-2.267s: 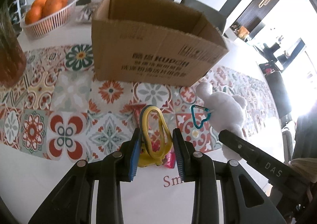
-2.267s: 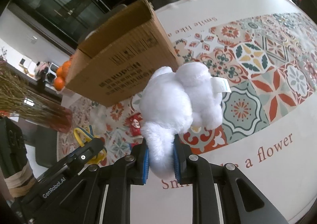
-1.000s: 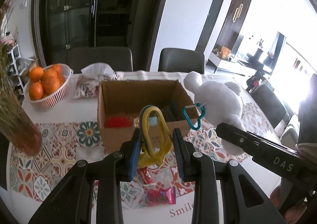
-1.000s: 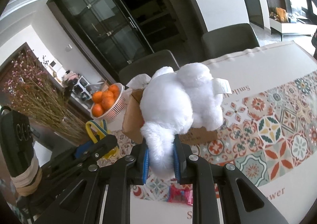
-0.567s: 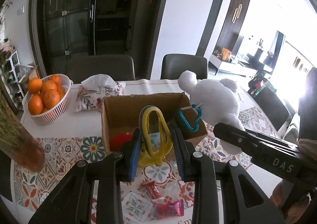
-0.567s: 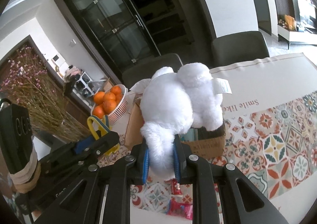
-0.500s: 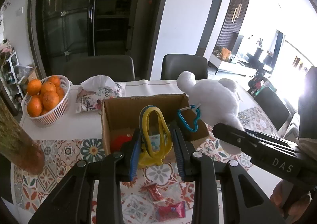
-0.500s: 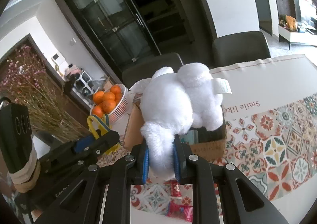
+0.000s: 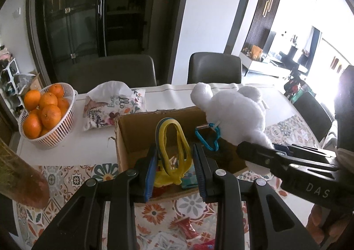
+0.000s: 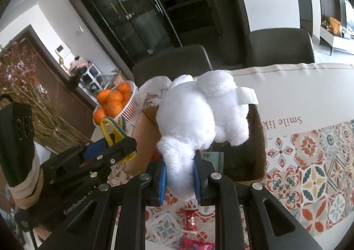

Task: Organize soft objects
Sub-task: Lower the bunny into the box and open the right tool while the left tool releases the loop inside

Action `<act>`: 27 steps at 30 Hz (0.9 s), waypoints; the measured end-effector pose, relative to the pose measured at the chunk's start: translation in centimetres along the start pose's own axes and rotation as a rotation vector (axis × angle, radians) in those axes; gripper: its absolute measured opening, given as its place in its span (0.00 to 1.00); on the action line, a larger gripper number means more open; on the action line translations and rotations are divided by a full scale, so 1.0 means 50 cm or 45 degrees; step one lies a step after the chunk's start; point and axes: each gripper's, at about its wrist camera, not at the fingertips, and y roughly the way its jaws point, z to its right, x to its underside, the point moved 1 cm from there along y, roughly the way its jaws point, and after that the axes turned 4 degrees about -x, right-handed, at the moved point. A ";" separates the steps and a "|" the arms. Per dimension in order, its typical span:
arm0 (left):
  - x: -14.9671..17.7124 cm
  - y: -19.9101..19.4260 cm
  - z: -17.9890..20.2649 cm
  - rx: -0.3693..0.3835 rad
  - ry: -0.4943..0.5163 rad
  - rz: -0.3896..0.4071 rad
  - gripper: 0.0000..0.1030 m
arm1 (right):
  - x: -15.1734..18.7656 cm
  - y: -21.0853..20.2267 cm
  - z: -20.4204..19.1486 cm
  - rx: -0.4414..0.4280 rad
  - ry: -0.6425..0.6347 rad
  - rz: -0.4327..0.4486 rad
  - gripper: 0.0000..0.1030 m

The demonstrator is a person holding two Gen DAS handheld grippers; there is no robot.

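Left tool (image 9: 174,171): its blue pads clamp the base of a yellow looped toy (image 9: 171,150), which stands upright between the fingers. In the left wrist view the toy sits in front of the open top of the box (image 9: 141,137).

Right tool (image 10: 179,178): closed on one limb of a white plush (image 10: 199,115). The plush body hangs over the box (image 10: 257,152), partly covering its opening. A white tag (image 10: 247,95) projects from the plush on the right. In the left wrist view the plush (image 9: 234,113) is over the far right corner of the box, and a blue carabiner (image 9: 206,137) hangs from it above the box interior.

Near the tools, red candy wrappers (image 10: 191,221) lie on the patterned cloth (image 10: 314,179) that covers the surface, in front of the box. The same wrappers (image 9: 187,230) appear at the lower edge of the left wrist view.

The box stands open on the surface. Red and teal items are partly visible inside it; they cannot be identified.

Beyond the box on the left: a printed tissue pouch (image 9: 112,108), then a white basket (image 9: 58,132) of oranges (image 9: 47,106). Dried branches (image 10: 33,104) stand at the far left. Two dark chairs (image 9: 115,71) are at the far edge of the surface, with a glass-door cabinet (image 9: 88,13) behind them.
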 end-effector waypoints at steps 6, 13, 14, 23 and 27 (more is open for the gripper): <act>0.003 0.053 -0.012 -0.011 0.025 -0.057 0.31 | -0.003 0.057 0.020 -0.007 0.026 -0.090 0.20; 0.016 0.118 -0.022 -0.014 0.036 -0.138 0.31 | 0.000 0.118 0.045 0.013 0.022 -0.196 0.20; 0.019 0.127 -0.022 -0.012 0.039 -0.151 0.31 | 0.001 0.124 0.049 0.015 0.020 -0.203 0.20; 0.033 0.184 -0.024 -0.024 0.061 -0.227 0.31 | 0.000 0.176 0.077 0.047 0.049 -0.268 0.20; 0.040 0.196 -0.025 -0.040 0.074 -0.248 0.31 | 0.001 0.197 0.081 0.054 0.048 -0.311 0.21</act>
